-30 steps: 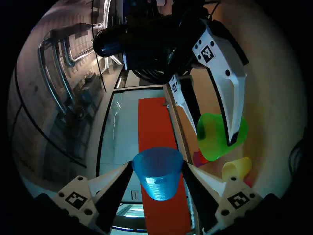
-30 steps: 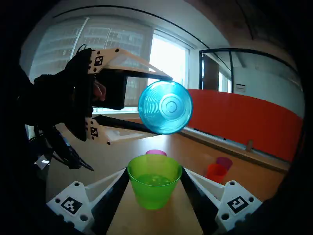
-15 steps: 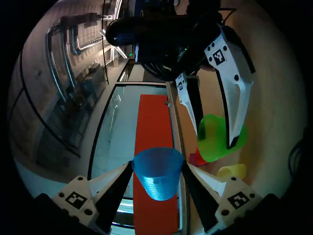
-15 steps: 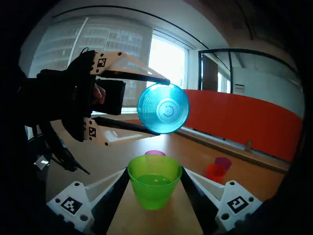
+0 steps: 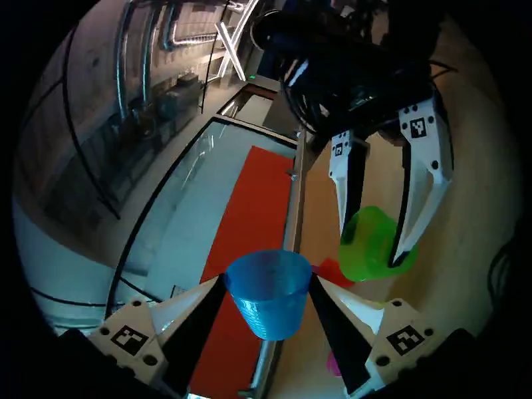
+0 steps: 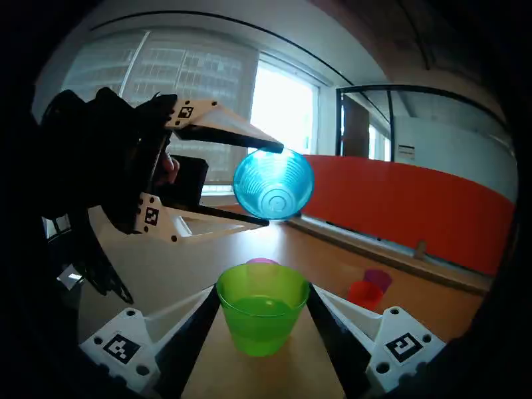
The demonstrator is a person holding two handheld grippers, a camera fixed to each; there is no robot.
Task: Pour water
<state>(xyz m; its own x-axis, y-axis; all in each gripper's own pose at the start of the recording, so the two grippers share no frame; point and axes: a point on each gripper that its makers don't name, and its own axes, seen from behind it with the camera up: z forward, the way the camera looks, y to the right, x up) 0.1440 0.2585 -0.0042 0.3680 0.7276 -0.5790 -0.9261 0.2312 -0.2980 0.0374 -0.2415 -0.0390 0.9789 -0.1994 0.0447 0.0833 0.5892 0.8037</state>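
Blue cup (image 5: 268,299), pinched in the left gripper's (image 5: 266,279) jaws, hangs tipped sideways above and beyond the green cup (image 6: 261,336), apparently a pouring tilt; the right gripper's (image 6: 263,289) jaws clamp that green cup upright so no water (image 6: 263,307) spills.

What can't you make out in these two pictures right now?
1. Any water in the blue cup: the right gripper view shows its base, the left gripper view mainly its wall.
2. Pink cup: in the right gripper view, nearly all of it is behind the green cup.
3. Purple cup: in the right gripper view, its lower part is behind the red cup.
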